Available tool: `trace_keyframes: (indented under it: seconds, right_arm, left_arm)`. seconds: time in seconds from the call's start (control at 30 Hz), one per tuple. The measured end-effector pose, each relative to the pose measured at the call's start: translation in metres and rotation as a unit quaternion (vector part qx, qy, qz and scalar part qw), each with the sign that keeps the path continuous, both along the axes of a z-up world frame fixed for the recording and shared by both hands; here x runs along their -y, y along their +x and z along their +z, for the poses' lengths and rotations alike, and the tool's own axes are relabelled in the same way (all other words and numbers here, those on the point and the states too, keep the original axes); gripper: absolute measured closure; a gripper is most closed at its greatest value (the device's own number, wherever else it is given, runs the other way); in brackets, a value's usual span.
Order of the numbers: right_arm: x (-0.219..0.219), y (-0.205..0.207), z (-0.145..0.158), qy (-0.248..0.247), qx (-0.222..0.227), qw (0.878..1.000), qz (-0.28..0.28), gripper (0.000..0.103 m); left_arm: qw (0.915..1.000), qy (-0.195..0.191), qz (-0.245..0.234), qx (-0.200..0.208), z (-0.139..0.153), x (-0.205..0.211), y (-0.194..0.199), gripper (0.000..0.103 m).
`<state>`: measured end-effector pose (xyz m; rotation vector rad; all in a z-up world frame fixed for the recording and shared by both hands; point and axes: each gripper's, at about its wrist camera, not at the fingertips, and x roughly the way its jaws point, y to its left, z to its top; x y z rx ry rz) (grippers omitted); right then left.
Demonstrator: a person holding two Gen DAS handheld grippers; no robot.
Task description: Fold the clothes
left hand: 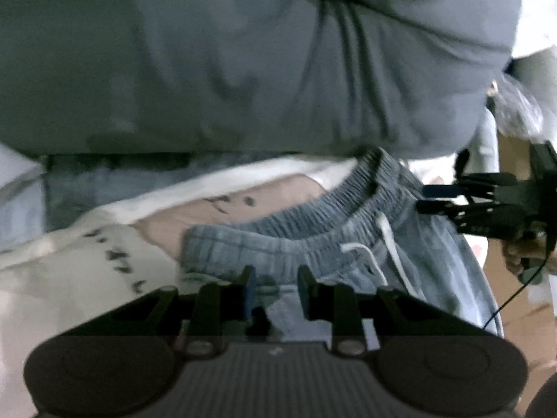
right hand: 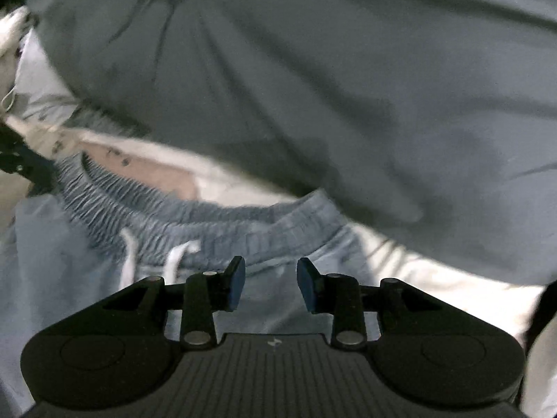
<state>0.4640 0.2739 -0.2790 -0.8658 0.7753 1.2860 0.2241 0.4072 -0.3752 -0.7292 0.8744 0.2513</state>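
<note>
Light blue pants with a gathered elastic waistband (left hand: 285,237) (right hand: 209,223) and a white drawstring (left hand: 390,244) (right hand: 128,254) lie just ahead of both grippers. My left gripper (left hand: 276,278) is open over the cloth just below the waistband's left end; blue fabric shows in the gap and the pads do not press on it. My right gripper (right hand: 271,271) is open just below the waistband's right part, with the cloth lying beneath it. In the left wrist view the right gripper (left hand: 423,198) comes in from the right, beside the waistband.
A person's grey-blue top (left hand: 243,69) (right hand: 348,87) fills the upper half of both views, close behind the pants. A white garment with dark prints (left hand: 69,264) (right hand: 115,153) lies under and left of the pants. Brown cardboard (left hand: 515,313) and a clear plastic bag (left hand: 518,104) are at the right.
</note>
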Motion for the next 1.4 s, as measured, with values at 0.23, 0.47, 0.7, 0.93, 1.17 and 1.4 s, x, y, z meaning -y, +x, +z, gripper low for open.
trace_keyframes:
  seconds: [0.23,0.47,0.7,0.93,1.17,1.4]
  right_arm:
    - [-0.001,-0.004,-0.039,-0.021,-0.014,0.999,-0.02,0.065]
    - [0.0,0.008,-0.053,0.0,-0.044,0.997,-0.064,0.065]
    - [-0.004,0.008,-0.059,-0.001,-0.047,0.994,-0.096,0.065]
    - [0.003,-0.002,-0.02,0.003,-0.045,0.994,-0.1,0.065]
    - [0.027,-0.019,0.012,0.008,-0.061,0.992,-0.109,0.065]
    - [0.043,-0.037,0.003,-0.001,-0.088,0.989,-0.12,0.065]
  left_arm:
    - [0.9983,0.027,-0.041,-0.031,-0.016,0.008,0.019,0.077]
    - [0.9953,0.057,-0.065,-0.043,-0.029,0.008,0.031,0.082]
    - [0.9954,0.059,-0.062,-0.044,-0.026,0.003,0.032,0.092]
    - [0.994,0.072,-0.08,0.016,-0.001,0.01,0.036,0.059]
    - [0.9875,0.072,-0.137,0.032,-0.013,0.022,0.065,0.059]
    - [0.9815,0.065,-0.179,0.023,-0.027,0.028,0.087,0.059]
